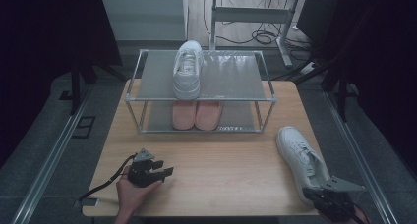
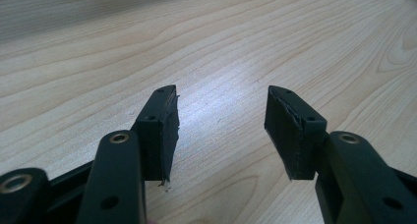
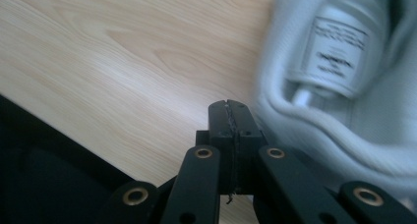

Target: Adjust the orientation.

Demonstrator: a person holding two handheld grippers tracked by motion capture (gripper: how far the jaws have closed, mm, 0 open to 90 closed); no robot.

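The loose white sneaker [image 1: 300,160] lies at the table's [image 1: 221,160] right front edge, long axis running front to back, toe aimed toward the shoe rack [image 1: 199,89] and heel by the right gripper [image 1: 314,193]. It looks light, with a soft padded collar [image 3: 314,135] that offers the best hold. The right gripper's jaws are pressed together beside that collar, holding nothing; the left gripper [image 1: 164,173] hovers with jaws apart over bare wood.

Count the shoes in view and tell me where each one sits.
4. One white shoe on the rack's top shelf; two pink shoes side by side on its lower shelf; one white shoe on the table by the right gripper.
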